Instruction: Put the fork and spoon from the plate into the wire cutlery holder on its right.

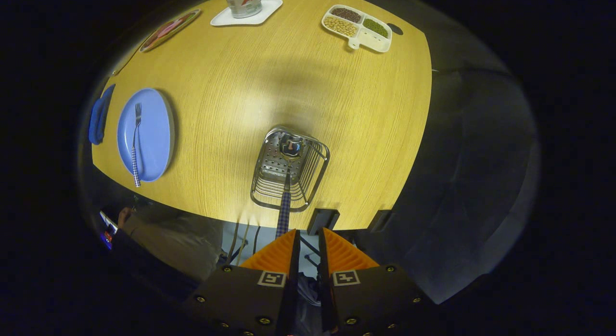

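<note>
The wire cutlery holder (290, 168) stands on the wooden table (298, 85), just ahead of and below my fingers. A spoon (285, 201) with a checked handle leans inside it, bowl down at the perforated bottom, handle rising toward my left fingertip (284, 247). My gripper (309, 231) hovers above the holder's near rim. A narrow gap shows between its fingers and nothing is in that gap. Far to the left, the fork (135, 143) with a checked handle lies lengthwise on the blue plate (156, 134).
A blue cloth (98, 115) lies left of the plate. At the far side stand a white divided tray of beans (357, 28), a white coaster with a bottle (246, 9) and a patterned dish (169, 30). A person's sleeve (168, 239) is below the table's near edge.
</note>
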The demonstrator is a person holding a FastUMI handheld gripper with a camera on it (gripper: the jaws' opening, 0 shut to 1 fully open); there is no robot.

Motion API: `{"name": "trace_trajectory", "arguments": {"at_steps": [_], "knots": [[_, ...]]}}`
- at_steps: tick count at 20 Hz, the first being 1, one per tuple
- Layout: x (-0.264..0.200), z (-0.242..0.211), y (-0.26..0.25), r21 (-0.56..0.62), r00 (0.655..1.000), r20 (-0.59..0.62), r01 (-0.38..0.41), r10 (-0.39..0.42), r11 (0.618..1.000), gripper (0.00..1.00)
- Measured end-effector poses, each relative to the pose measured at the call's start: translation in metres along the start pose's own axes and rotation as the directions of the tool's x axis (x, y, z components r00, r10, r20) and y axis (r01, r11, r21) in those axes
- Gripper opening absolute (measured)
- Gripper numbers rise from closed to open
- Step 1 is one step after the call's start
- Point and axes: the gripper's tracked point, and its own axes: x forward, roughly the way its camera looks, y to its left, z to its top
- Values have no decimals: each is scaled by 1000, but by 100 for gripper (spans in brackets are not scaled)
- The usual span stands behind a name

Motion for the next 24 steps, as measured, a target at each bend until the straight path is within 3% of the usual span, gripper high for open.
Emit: {"name": "trace_trajectory", "arguments": {"at_steps": [2, 5, 11, 17, 24], "knots": [[-5, 1, 8, -6, 1000, 31, -2, 2, 1000, 21], [-14, 5, 35, -14, 996, 87, -29, 31, 999, 30], [-34, 24, 138, -99, 972, 189, -125, 142, 987, 30], [-31, 26, 234, -225, 955, 161, -208, 247, 952, 30], [-30, 41, 287, -213, 945, 163, -245, 282, 946, 30]]}}
